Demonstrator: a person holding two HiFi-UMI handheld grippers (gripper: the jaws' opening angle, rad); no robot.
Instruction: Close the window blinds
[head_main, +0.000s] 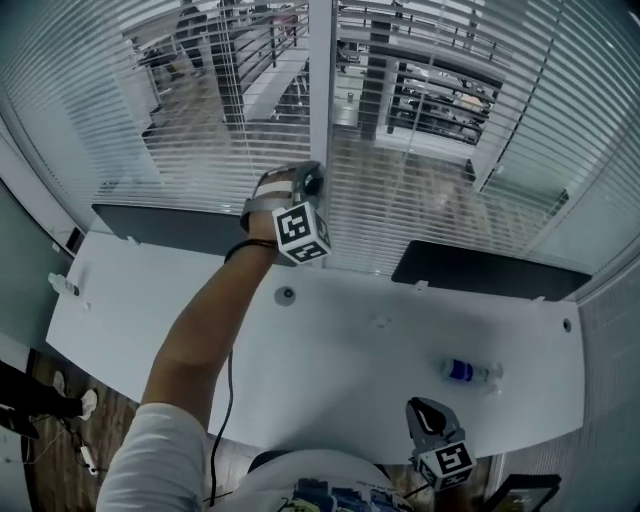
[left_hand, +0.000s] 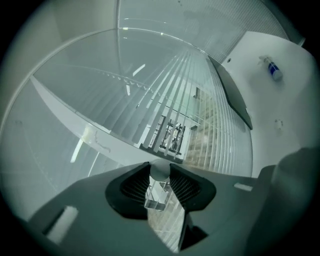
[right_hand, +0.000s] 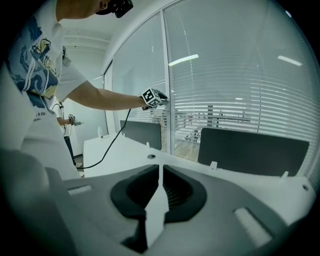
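- White bench (head_main: 330, 350) runs beneath a glazed wall. The window blinds (head_main: 200, 130) hang there with their slats tilted open enough to show the floor beyond. A small bottle (head_main: 465, 372) lies near the bench's right end.
- The blinds' clear tilt wand (left_hand: 156, 192) hangs beside the middle window post. It looks thin, stiff, light and rather slick.
- A pinch near its lower end with a gentle twist seems the way to take it. A hard pull would likely strain its mount.
- The left tool (head_main: 312, 183) is partly closed, with its pads pinching the wand close to its free end.
- The left arm (head_main: 200, 330) stretches nearly straight across the bench, wrist raised to the blinds.
- The right tool (head_main: 428, 415) hangs low by the bench's near edge, its jaws together and holding nothing.
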